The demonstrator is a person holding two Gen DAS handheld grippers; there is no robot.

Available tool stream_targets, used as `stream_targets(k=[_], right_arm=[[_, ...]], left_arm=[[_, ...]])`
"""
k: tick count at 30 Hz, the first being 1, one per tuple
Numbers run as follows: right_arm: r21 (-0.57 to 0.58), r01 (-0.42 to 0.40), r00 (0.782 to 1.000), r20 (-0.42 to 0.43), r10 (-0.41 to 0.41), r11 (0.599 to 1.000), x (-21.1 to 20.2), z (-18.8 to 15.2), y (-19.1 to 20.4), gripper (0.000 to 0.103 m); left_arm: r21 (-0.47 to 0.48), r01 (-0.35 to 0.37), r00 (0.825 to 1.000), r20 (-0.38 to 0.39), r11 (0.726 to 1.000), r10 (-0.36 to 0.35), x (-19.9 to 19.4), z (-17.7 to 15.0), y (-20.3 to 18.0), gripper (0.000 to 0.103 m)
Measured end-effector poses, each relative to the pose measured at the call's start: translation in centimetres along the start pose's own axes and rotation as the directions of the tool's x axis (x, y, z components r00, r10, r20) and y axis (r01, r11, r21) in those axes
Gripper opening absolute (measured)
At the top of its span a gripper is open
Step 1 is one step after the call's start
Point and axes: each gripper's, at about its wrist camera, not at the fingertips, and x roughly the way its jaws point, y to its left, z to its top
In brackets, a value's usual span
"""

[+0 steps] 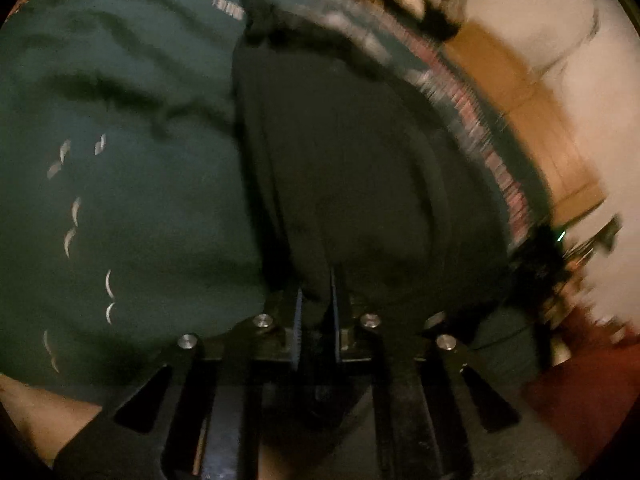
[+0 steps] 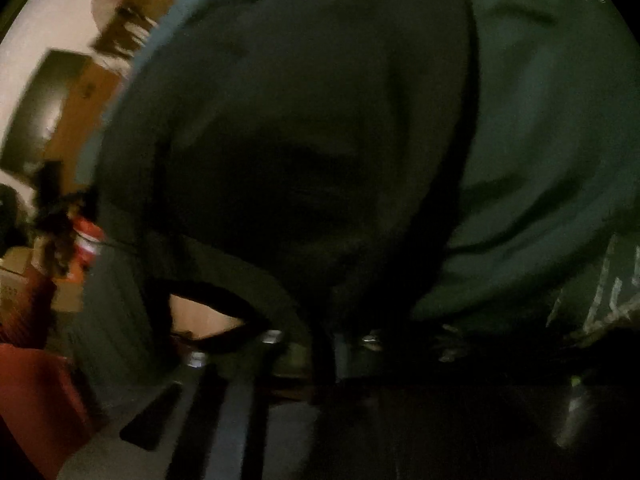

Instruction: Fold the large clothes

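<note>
A large dark green garment [image 1: 120, 184] with small white printed marks fills the left wrist view, and a darker fold of it [image 1: 340, 168] runs down into my left gripper [image 1: 316, 304]. The left gripper is shut on that fold. In the right wrist view the same dark green garment [image 2: 540, 160] fills most of the frame, with a dark shadowed fold [image 2: 312, 160] hanging down into my right gripper [image 2: 326, 344]. The right gripper is shut on the cloth. Both views are blurred by motion.
A striped edge [image 1: 472, 120] borders the garment on the right in the left wrist view, with brown boxes [image 1: 532, 120] and a pale wall [image 1: 580, 40] beyond. Red surface [image 2: 28, 392] and clutter [image 2: 84, 248] lie at the left of the right wrist view.
</note>
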Motion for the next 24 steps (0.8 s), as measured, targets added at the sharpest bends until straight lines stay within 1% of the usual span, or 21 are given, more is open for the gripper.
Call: stream_targets(k=[1, 2, 3, 6, 7, 8, 10, 11, 12, 14, 15, 16, 17, 18, 19, 21, 22, 23, 24], right_arm=[[0.004, -0.052, 0.998, 0.043, 0.051, 0.999, -1.8, -0.1, 0.4, 0.007], [0.010, -0.093, 0.993, 0.074, 0.092, 0.996, -3.2, 0.0, 0.8, 0.006], [0.017, -0.145, 0.983, 0.119, 0.142, 0.989, -4.9, 0.2, 1.1, 0.006], [0.031, -0.258, 0.941, 0.236, 0.244, 0.966, -8.7, 1.1, 1.6, 0.006], [0.034, -0.291, 0.923, 0.271, 0.272, 0.956, -9.8, 1.5, 1.5, 0.006], [0.037, -0.316, 0.907, 0.304, 0.290, 0.948, -10.9, 2.2, 1.3, 0.006], [0.042, -0.350, 0.883, 0.348, 0.315, 0.936, -12.2, 3.3, 0.8, 0.006], [0.049, -0.367, 0.870, 0.373, 0.324, 0.929, -12.7, 4.2, 0.6, 0.006], [0.055, -0.379, 0.859, 0.393, 0.329, 0.924, -12.9, 4.9, 0.6, 0.006], [0.067, -0.404, 0.835, 0.434, 0.338, 0.912, -13.7, 7.4, 0.1, 0.006], [0.068, -0.407, 0.829, 0.446, 0.337, 0.911, -14.2, 8.7, -0.2, 0.006], [0.065, -0.405, 0.825, 0.456, 0.334, 0.912, -14.7, 10.9, -0.6, 0.006], [0.062, -0.400, 0.824, 0.462, 0.329, 0.915, -14.9, 13.0, -0.8, 0.006], [0.060, -0.397, 0.824, 0.462, 0.327, 0.916, -15.0, 14.6, -0.9, 0.005], [0.062, -0.391, 0.827, 0.462, 0.321, 0.918, -14.9, 17.2, -1.4, 0.004], [0.075, -0.386, 0.834, 0.455, 0.313, 0.919, -14.4, 21.1, -2.4, 0.004], [0.084, -0.375, 0.848, 0.433, 0.306, 0.923, -13.6, 23.0, -3.0, 0.004], [0.117, -0.378, 0.864, 0.400, 0.305, 0.918, -12.4, 24.8, -3.8, 0.004], [0.142, -0.370, 0.877, 0.378, 0.295, 0.918, -11.5, 25.7, -4.3, 0.004]], left_arm=[[-0.015, 0.033, 0.999, 0.040, 0.999, -0.032, -1.1, 0.5, -0.5, 0.010], [-0.034, 0.076, 0.993, 0.089, 0.997, -0.073, -2.2, 1.1, -0.8, 0.010], [-0.047, 0.111, 0.986, 0.126, 0.993, -0.105, -2.8, 1.8, -1.0, 0.010], [-0.074, 0.192, 0.958, 0.230, 0.979, -0.171, -4.5, 4.2, -1.4, 0.010], [-0.082, 0.222, 0.944, 0.267, 0.972, -0.194, -5.1, 5.5, -1.5, 0.010], [-0.084, 0.239, 0.935, 0.289, 0.967, -0.205, -5.2, 6.3, -1.8, 0.010], [-0.086, 0.264, 0.918, 0.328, 0.961, -0.223, -6.0, 8.6, -1.7, 0.008], [-0.088, 0.268, 0.913, 0.340, 0.959, -0.224, -6.1, 9.6, -1.7, 0.007], [-0.092, 0.273, 0.906, 0.358, 0.958, -0.224, -6.1, 10.9, -1.6, 0.002], [-0.111, 0.287, 0.889, 0.400, 0.951, -0.221, -6.2, 13.9, -1.2, 0.001], [-0.119, 0.271, 0.887, 0.416, 0.955, -0.200, -6.0, 15.9, -0.9, 0.001], [-0.123, 0.255, 0.889, 0.420, 0.959, -0.182, -5.5, 16.9, -0.6, 0.001], [-0.130, 0.239, 0.892, 0.420, 0.962, -0.165, -4.4, 18.6, -0.5, 0.001], [-0.131, 0.221, 0.900, 0.410, 0.966, -0.150, -3.3, 20.0, -0.3, 0.001], [-0.141, 0.191, 0.912, 0.391, 0.971, -0.123, -2.0, 21.2, 0.2, 0.001], [-0.164, 0.132, 0.946, 0.315, 0.978, -0.075, 1.2, 22.8, 0.8, 0.002], [-0.166, 0.088, 0.963, 0.267, 0.982, -0.042, 2.3, 22.9, 1.0, 0.002], [-0.150, 0.048, 0.975, 0.223, 0.988, -0.013, 2.9, 22.4, 1.1, 0.002], [-0.122, 0.032, 0.983, 0.185, 0.992, -0.009, 3.1, 21.6, 1.0, 0.002]])
